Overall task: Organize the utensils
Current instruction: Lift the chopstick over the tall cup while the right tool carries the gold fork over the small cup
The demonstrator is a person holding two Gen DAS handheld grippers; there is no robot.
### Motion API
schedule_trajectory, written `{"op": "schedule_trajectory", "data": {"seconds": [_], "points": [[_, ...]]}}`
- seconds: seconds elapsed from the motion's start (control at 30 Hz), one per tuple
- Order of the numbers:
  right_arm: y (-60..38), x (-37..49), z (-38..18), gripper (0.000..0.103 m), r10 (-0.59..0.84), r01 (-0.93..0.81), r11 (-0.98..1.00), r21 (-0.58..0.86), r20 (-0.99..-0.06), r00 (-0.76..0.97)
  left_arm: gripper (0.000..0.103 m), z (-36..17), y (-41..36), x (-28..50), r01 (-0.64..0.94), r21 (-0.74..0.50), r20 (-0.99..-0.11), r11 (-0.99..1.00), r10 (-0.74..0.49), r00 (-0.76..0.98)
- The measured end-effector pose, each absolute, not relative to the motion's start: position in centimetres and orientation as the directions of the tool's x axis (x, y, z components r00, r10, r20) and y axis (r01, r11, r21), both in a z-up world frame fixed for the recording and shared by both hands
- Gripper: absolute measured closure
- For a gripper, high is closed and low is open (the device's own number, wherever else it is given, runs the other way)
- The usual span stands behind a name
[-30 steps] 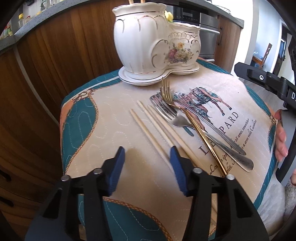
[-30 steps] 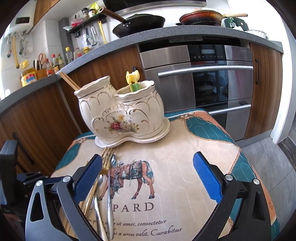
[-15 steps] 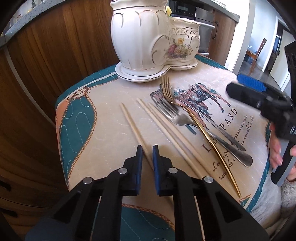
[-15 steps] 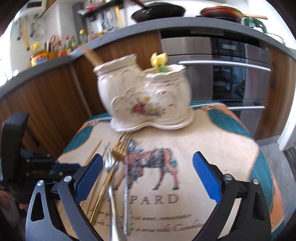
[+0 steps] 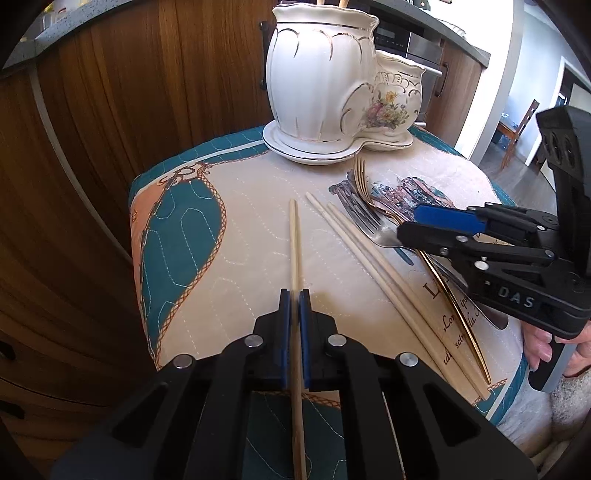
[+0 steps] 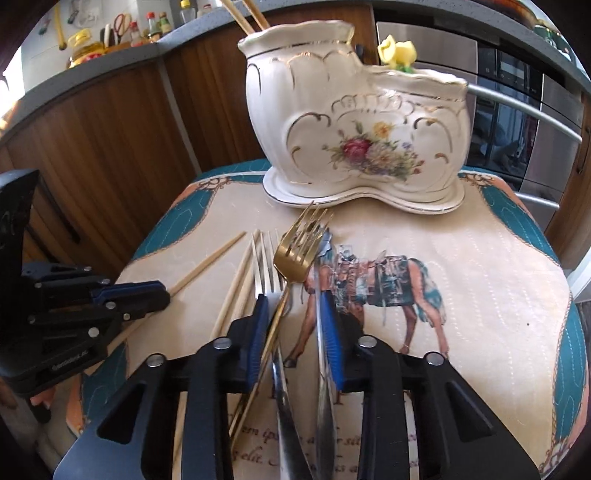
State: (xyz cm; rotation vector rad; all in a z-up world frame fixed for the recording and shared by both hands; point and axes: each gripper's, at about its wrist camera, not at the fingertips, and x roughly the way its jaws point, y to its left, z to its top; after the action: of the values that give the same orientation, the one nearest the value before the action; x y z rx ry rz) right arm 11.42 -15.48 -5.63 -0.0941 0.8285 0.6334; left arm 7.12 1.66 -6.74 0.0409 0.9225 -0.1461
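My left gripper [image 5: 294, 299] is shut on a single wooden chopstick [image 5: 294, 240] that points toward the white floral ceramic utensil holder [image 5: 332, 85]. Two more chopsticks [image 5: 369, 258] lie to its right on the mat. My right gripper [image 6: 293, 306] is partly closed around the handles of a gold fork [image 6: 295, 247], a silver fork [image 6: 264, 269] and another silver utensil [image 6: 322, 295], low over the mat. It is not clamped tight on them. The holder [image 6: 354, 122] stands behind, with chopsticks [image 6: 243, 14] in its tall compartment.
The quilted horse-print mat [image 6: 461, 295] covers a small table. Wooden cabinets [image 5: 110, 92] stand behind on the left, an oven [image 6: 517, 92] behind on the right. The right gripper's body [image 5: 517, 273] shows in the left wrist view, close beside the loose chopsticks.
My left gripper closed on the chopstick and swung it away from the other two. My right gripper dropped over the forks and narrowed from wide open.
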Motion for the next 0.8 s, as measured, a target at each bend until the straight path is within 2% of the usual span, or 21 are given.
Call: {"op": "schedule_trajectory", "data": {"seconds": [0.07,0.23,0.43,0.6,0.8], "points": [[-15.2,11.4,-5.6,0.082,0.487,-0.560,0.813,0.162,-0.717,0.499,0.098,-6.8,1.7,7.2,0.142,-0.025,-0.796,0.989,-0.106,0.597],[-14.9,12.1,-6.0,0.089,0.501,-0.549,0.809,0.208,-0.733,0.460,0.098,-6.8,1.8,7.3,0.145,-0.022,-0.805,0.989,-0.103,0.584],[-16.0,12.0,-5.5,0.096,0.553,-0.547,0.789,0.280,-0.710,0.435,0.098,-6.6,1.3,7.7,0.156,0.012,-0.833,0.988,-0.076,0.548],[-17.2,11.1,-4.7,0.097,0.591,-0.565,0.765,0.309,-0.684,0.427,0.097,-6.6,0.6,7.8,0.179,0.074,-0.846,0.981,-0.033,0.533],[-18.7,10.4,-3.3,0.097,0.630,-0.580,0.744,0.331,-0.637,0.444,0.099,-6.5,0.8,7.8,0.169,0.067,-0.836,0.983,-0.037,0.548]]}}
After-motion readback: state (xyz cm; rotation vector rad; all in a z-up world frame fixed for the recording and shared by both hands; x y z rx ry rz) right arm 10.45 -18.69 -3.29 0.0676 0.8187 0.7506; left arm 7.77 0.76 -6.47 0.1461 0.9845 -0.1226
